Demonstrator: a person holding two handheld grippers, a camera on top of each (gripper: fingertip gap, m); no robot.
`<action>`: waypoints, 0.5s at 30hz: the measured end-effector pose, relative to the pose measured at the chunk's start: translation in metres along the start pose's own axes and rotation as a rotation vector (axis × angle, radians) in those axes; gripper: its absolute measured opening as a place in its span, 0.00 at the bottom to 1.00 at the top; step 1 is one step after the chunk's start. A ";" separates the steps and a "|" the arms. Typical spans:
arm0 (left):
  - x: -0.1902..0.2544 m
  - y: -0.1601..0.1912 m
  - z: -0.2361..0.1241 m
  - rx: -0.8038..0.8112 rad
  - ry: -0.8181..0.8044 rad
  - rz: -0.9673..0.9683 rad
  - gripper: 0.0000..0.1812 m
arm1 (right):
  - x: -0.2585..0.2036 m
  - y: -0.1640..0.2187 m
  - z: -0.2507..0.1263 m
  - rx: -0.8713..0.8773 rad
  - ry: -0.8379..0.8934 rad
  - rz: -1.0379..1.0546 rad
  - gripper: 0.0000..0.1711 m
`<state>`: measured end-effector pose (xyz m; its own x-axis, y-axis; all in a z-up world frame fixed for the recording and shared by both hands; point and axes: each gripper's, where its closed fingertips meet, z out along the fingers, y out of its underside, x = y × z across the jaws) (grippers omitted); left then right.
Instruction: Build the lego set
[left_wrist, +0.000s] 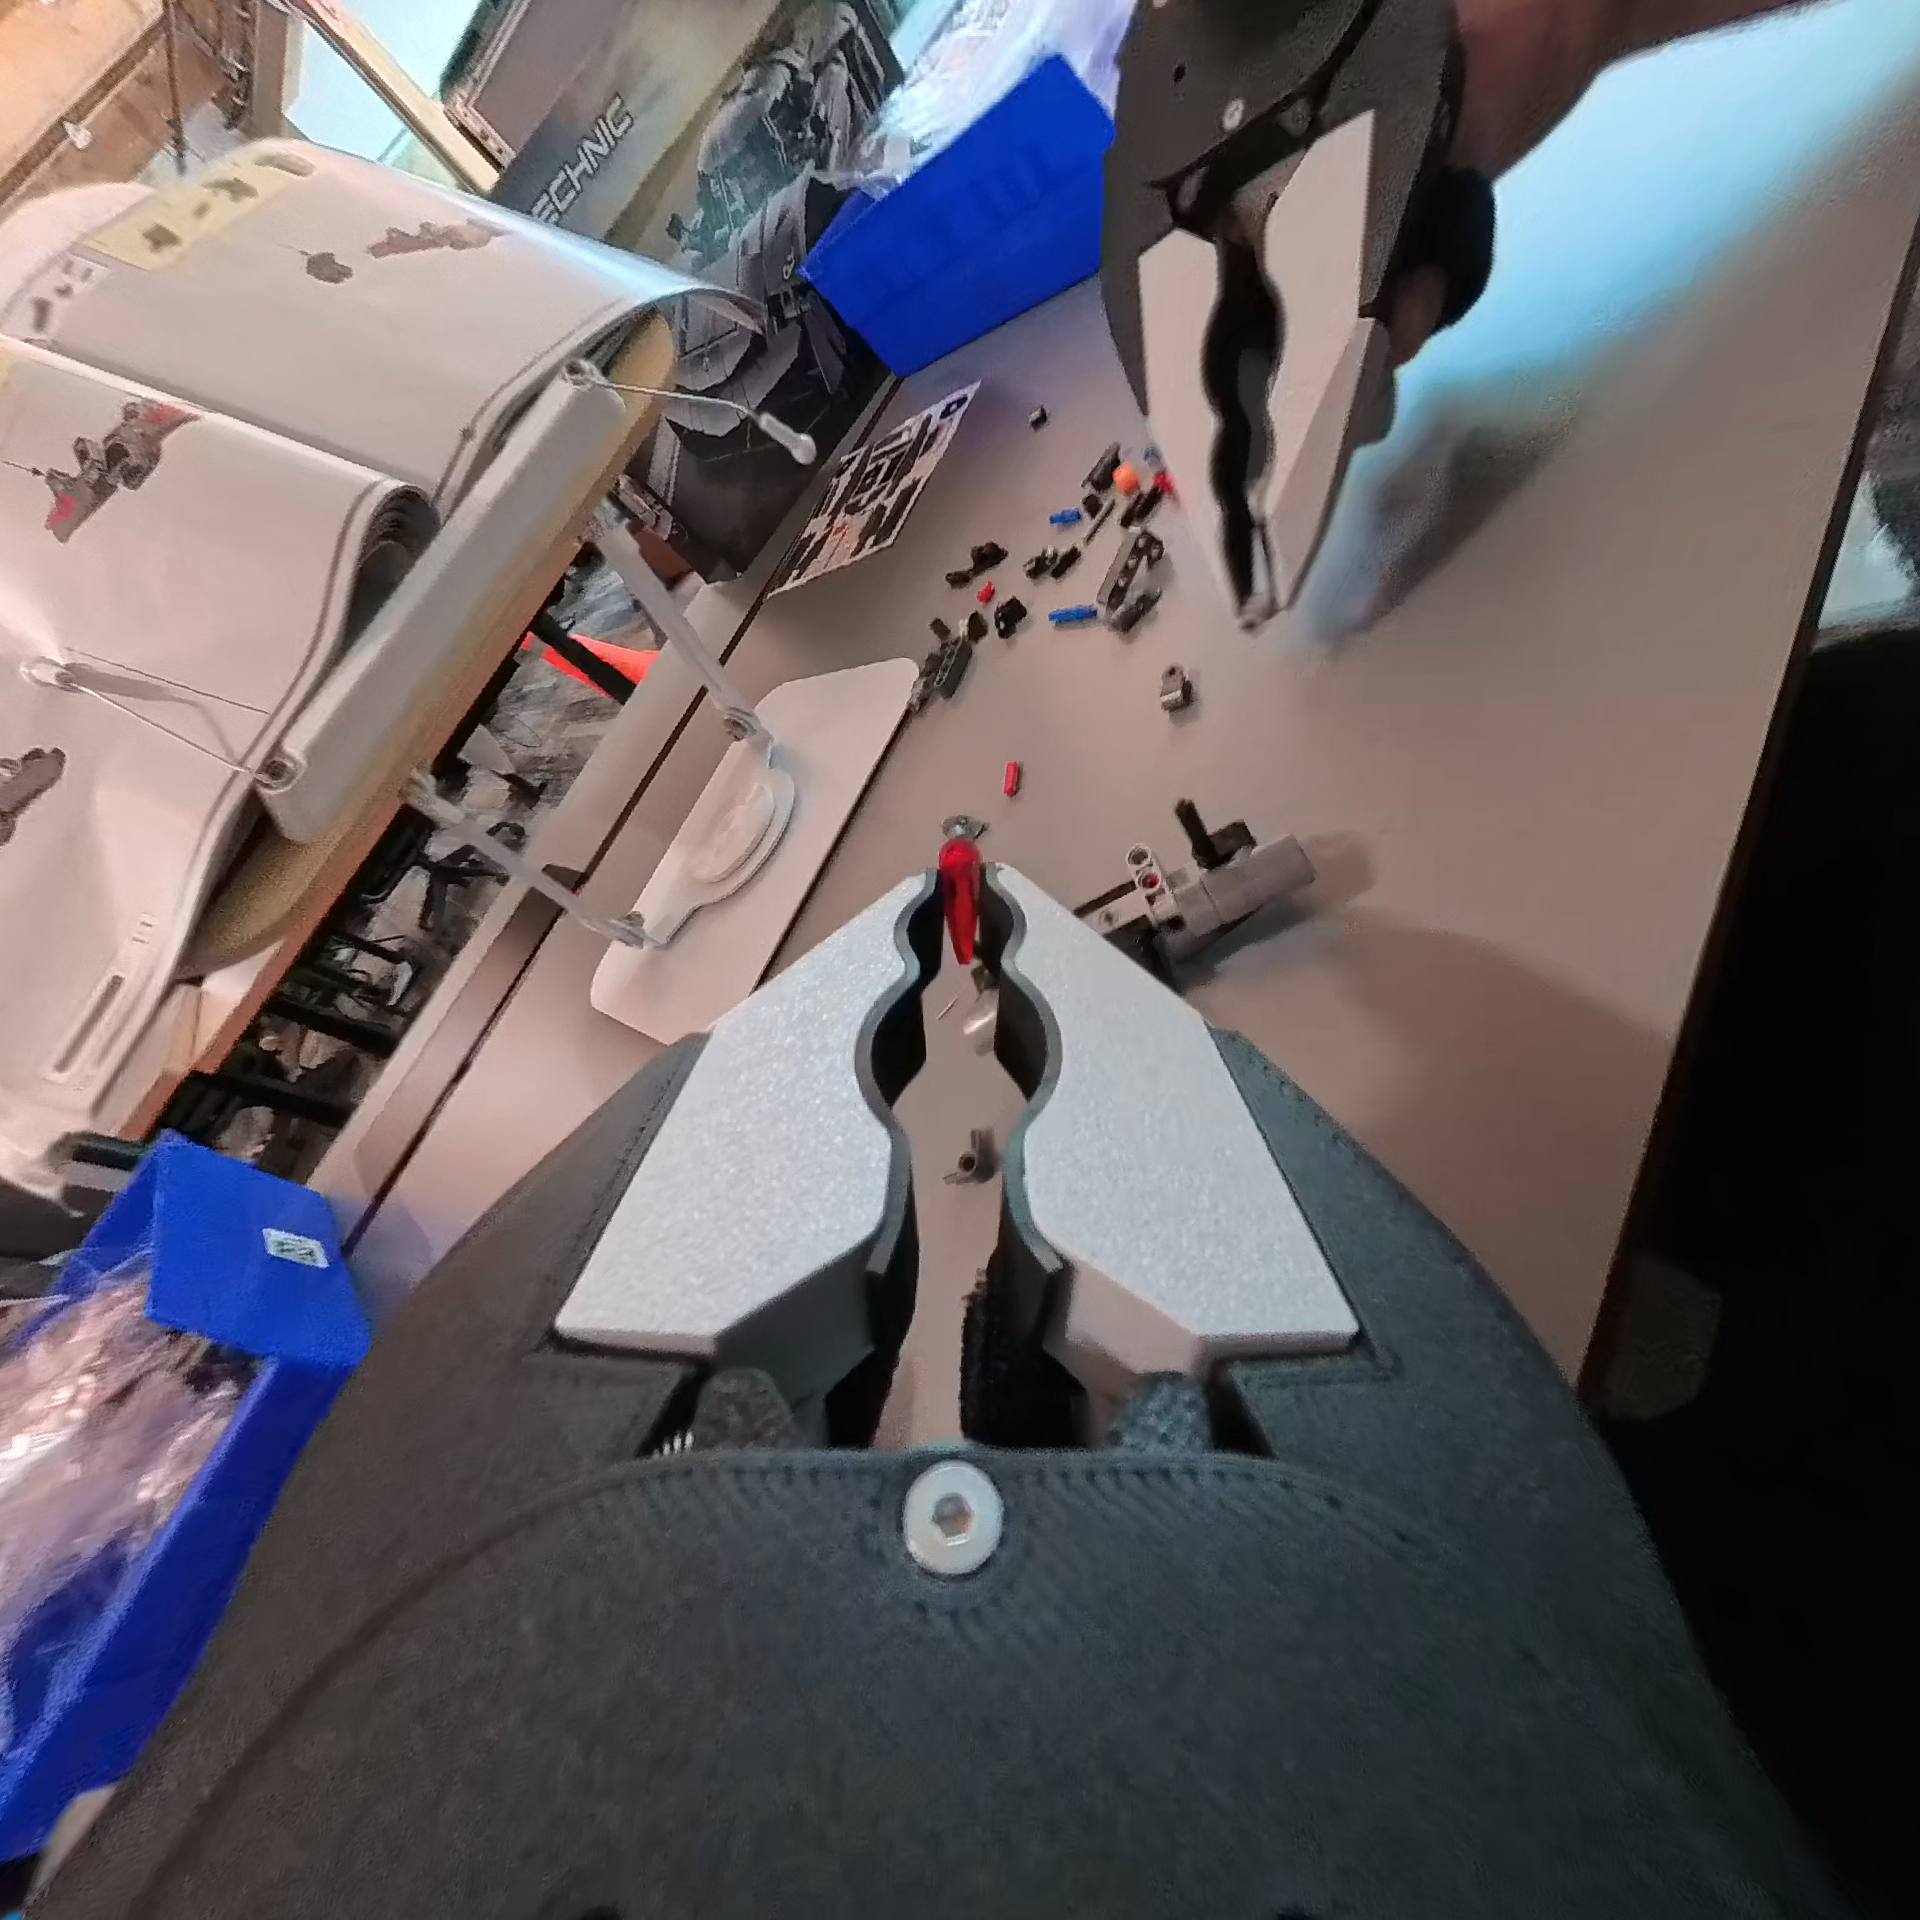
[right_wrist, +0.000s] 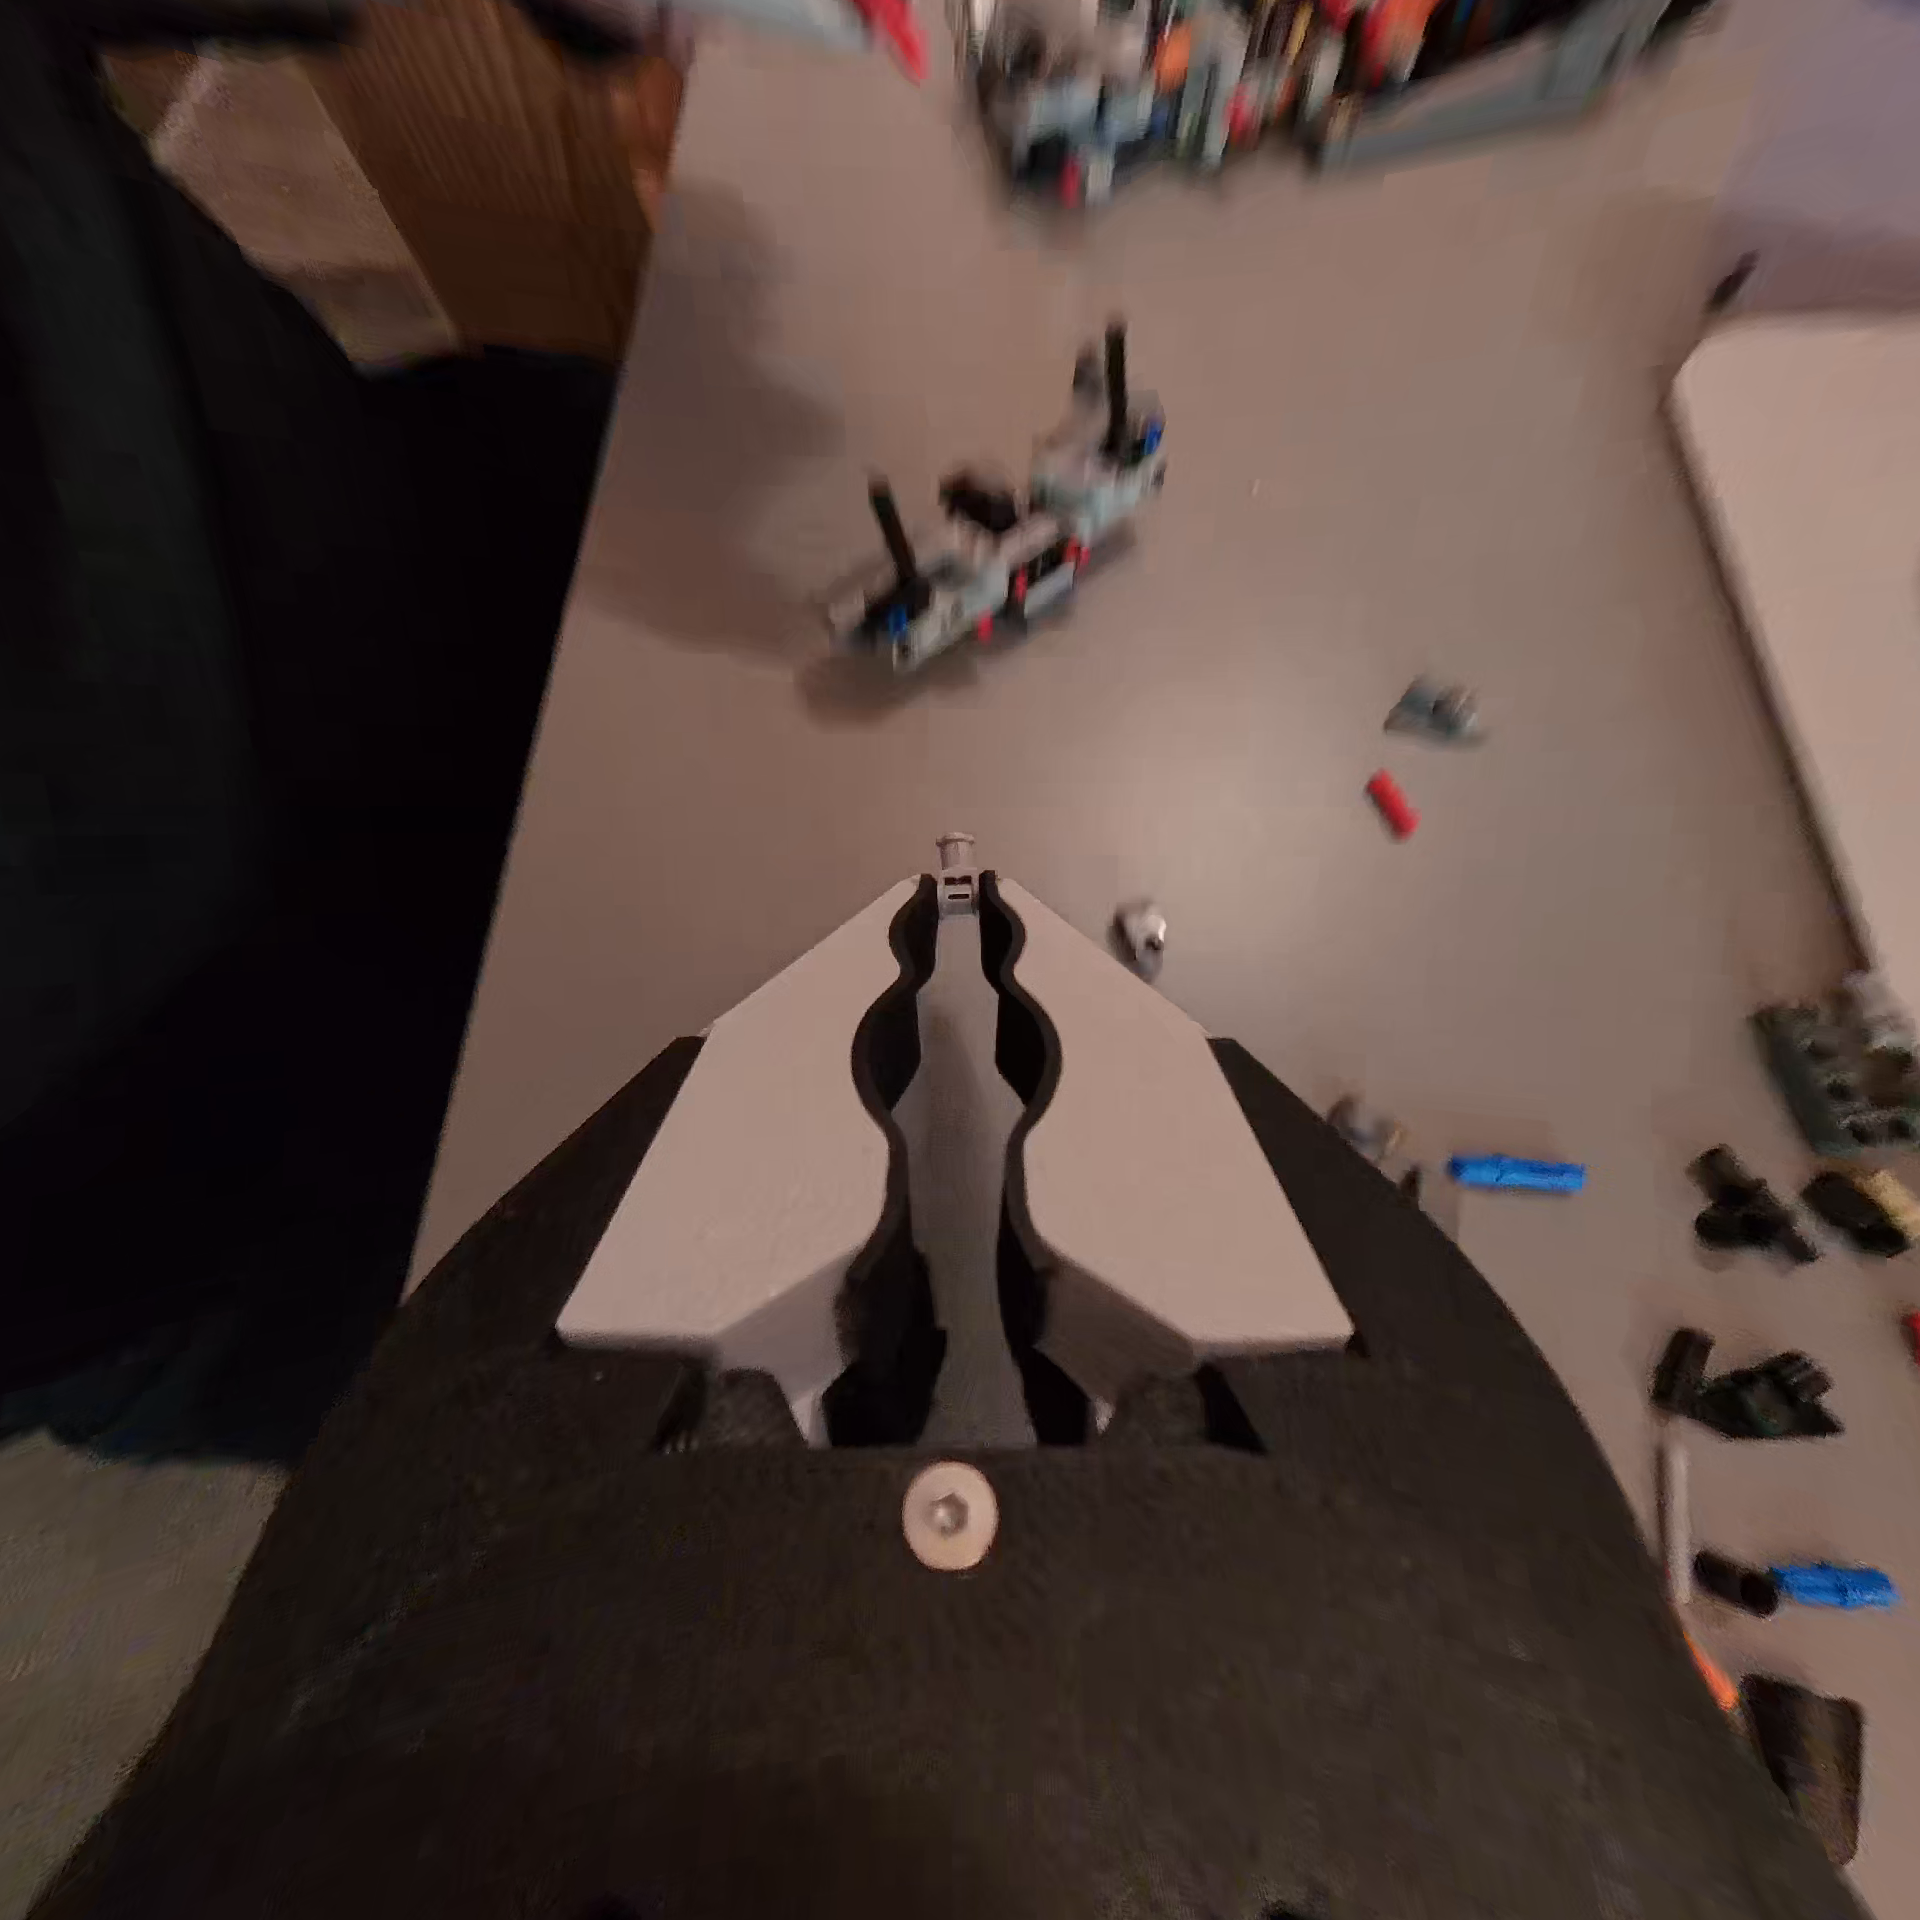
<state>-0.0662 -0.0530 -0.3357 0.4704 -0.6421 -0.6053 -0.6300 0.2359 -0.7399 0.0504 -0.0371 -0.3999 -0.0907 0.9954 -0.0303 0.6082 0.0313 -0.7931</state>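
My left gripper (left_wrist: 958, 883) is shut on a red pointed Lego piece (left_wrist: 958, 896) and holds it above the table. My right gripper (right_wrist: 956, 883) is shut on a small grey pin (right_wrist: 954, 871) that sticks out past its tips. In the left wrist view the right gripper (left_wrist: 1252, 608) hangs above the table at the upper right, with a hand behind it. A partly built grey and black assembly (right_wrist: 1003, 530) lies on the table ahead of the right gripper. It also shows in the left wrist view (left_wrist: 1205, 883), right of the left gripper's tips.
Loose small pieces (left_wrist: 1081, 551) lie scattered on the grey table, with a sticker sheet (left_wrist: 883, 488) beside them. An open instruction booklet (left_wrist: 260, 468) rests on a white stand (left_wrist: 727, 831) at the left. Blue bins stand at the far side (left_wrist: 966, 218) and near left (left_wrist: 156, 1455). The table edge (right_wrist: 582, 582) runs along the left. The tips of one gripper are about 15 cm away from the tips of the other.
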 end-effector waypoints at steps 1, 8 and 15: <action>-0.001 -0.004 0.000 0.019 0.009 -0.032 0.02 | -0.001 -0.015 -0.003 0.049 0.012 -0.010 0.03; -0.013 -0.036 -0.008 0.196 0.116 -0.352 0.02 | -0.014 -0.105 -0.009 0.243 0.108 -0.199 0.03; -0.020 -0.059 -0.017 0.344 0.227 -0.600 0.02 | -0.022 -0.144 -0.006 0.369 0.107 -0.237 0.03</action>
<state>-0.0483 -0.0667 -0.2750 0.5104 -0.8598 -0.0181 -0.0561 -0.0123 -0.9983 -0.0300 -0.0634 -0.2817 -0.0996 0.9690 0.2259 0.2571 0.2444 -0.9350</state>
